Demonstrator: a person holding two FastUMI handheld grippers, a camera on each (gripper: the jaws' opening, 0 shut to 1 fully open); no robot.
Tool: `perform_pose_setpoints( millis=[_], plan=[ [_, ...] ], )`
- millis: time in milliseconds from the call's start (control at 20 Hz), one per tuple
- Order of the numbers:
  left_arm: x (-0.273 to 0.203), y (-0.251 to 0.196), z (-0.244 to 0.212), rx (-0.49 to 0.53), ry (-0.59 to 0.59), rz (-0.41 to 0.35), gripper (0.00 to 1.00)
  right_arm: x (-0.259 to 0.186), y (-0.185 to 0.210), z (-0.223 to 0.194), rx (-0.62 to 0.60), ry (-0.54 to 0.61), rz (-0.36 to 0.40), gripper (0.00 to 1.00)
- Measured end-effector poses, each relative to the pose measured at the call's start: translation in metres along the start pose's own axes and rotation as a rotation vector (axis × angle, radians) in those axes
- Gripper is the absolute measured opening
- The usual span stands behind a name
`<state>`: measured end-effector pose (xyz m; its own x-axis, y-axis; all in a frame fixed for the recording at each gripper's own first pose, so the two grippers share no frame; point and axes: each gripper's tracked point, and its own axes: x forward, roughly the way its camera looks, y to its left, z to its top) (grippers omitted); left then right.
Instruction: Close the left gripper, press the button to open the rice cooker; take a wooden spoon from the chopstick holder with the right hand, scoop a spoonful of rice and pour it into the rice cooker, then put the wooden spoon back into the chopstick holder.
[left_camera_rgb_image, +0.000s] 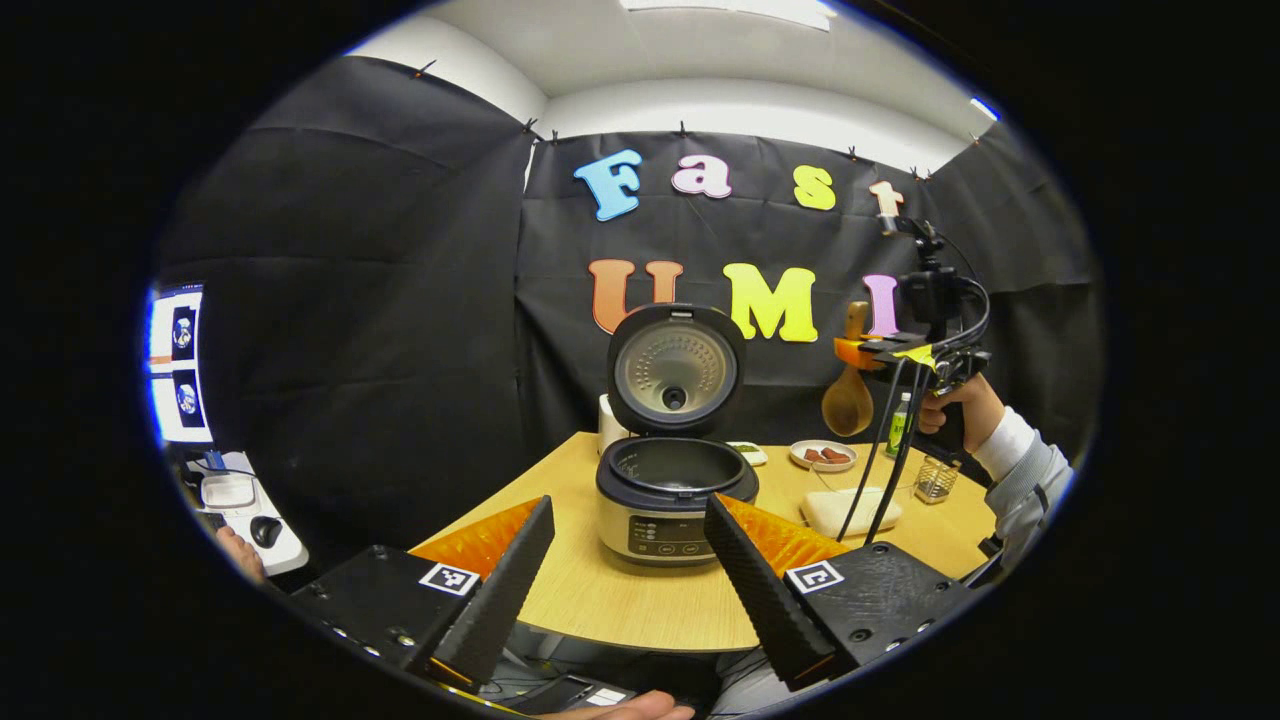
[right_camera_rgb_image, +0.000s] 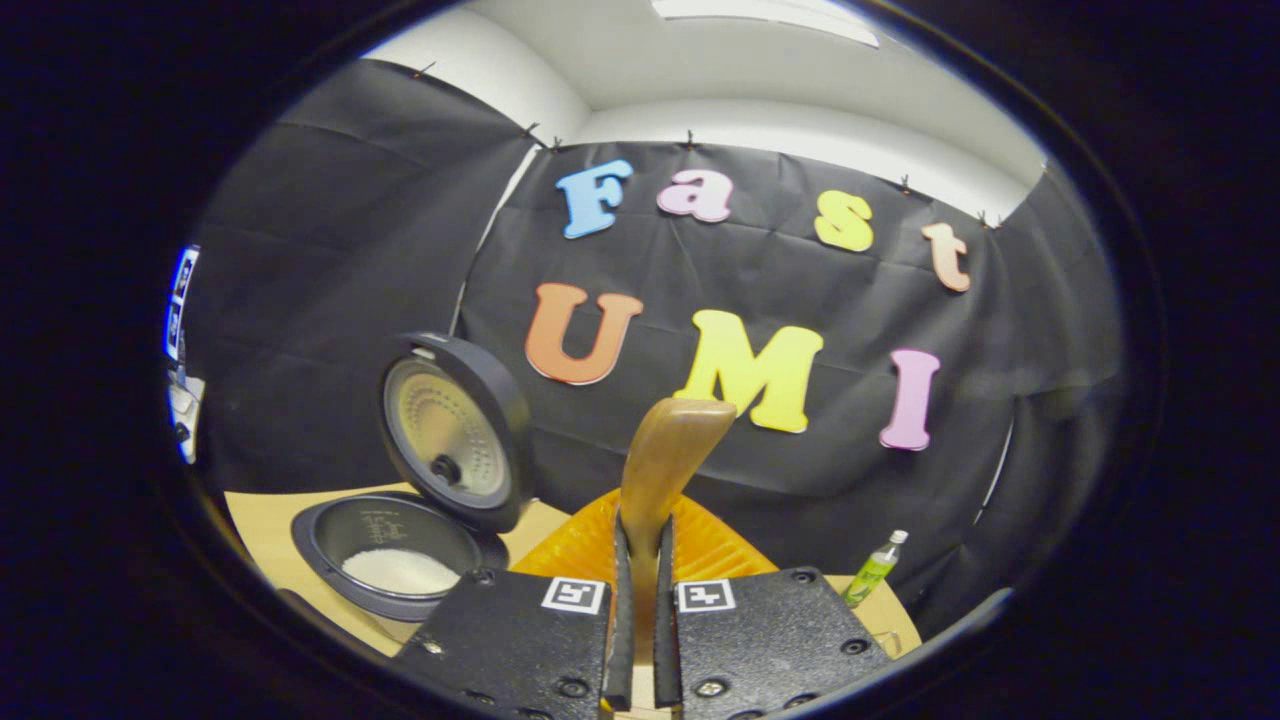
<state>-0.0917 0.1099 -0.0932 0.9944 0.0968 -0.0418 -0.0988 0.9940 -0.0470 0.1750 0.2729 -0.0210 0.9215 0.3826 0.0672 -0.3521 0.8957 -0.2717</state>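
Rice cooker (left_camera_rgb_image: 675, 490) sits near the middle of the wooden table (left_camera_rgb_image: 600, 600), lid (left_camera_rgb_image: 676, 368) swung up and standing open, inner pot exposed; from the right gripper view a patch of white rice (right_camera_rgb_image: 398, 570) lies in the bottom of the pot. Left gripper (left_camera_rgb_image: 628, 560) hangs near side of the cooker, jaws spread wide, nothing between them. Right gripper (right_camera_rgb_image: 640, 640) is clamped on the handle of the wooden spoon (right_camera_rgb_image: 662, 470), both fingers pressing the shaft. In the left gripper view that spoon (left_camera_rgb_image: 848, 395) hangs bowl-down, raised well above the table at the right, with the wire chopstick holder (left_camera_rgb_image: 936, 478) below it on the far right; cannot tell whether the bowl carries any rice. A white tray (left_camera_rgb_image: 850, 510) and a small plate (left_camera_rgb_image: 822, 455) lie between cooker and holder, a green bottle (right_camera_rgb_image: 874, 568) beyond. Judgement: the spoon is light, rigid, smooth wood, so likely to pivot or slip in a narrow pinch; the hold on the handle looks sensible, and it should stay firm when tipping. The holder looks light and could shift or tip if the spoon is pushed in off-centre.
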Motion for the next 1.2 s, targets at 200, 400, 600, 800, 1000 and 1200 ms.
perform_pose_setpoints(
  millis=[200, 400, 600, 800, 1000, 1200],
  plan=[
    [0.004, -0.012, -0.002, 0.023, 0.013, 0.001, 0.96, -0.006, -0.063, -0.014, 0.039, 0.005, -0.091, 0.13],
    [0.002, -0.036, 0.004, 0.034, -0.009, -0.034, 0.96, -0.014, -0.124, -0.039, 0.079, 0.025, -0.201, 0.13],
    [0.005, -0.051, 0.011, 0.032, -0.037, -0.048, 0.96, -0.021, -0.178, -0.069, 0.121, 0.058, -0.273, 0.13],
    [0.008, -0.060, 0.017, 0.061, -0.054, -0.052, 0.96, -0.025, -0.234, -0.089, 0.121, 0.057, -0.352, 0.13],
    [0.007, -0.067, 0.023, 0.066, -0.077, -0.052, 0.96, -0.019, -0.268, -0.120, 0.129, 0.088, -0.384, 0.13],
    [0.015, -0.072, 0.020, 0.064, -0.081, -0.051, 0.96, -0.008, -0.292, -0.160, 0.144, 0.128, -0.415, 0.13]
  ],
)
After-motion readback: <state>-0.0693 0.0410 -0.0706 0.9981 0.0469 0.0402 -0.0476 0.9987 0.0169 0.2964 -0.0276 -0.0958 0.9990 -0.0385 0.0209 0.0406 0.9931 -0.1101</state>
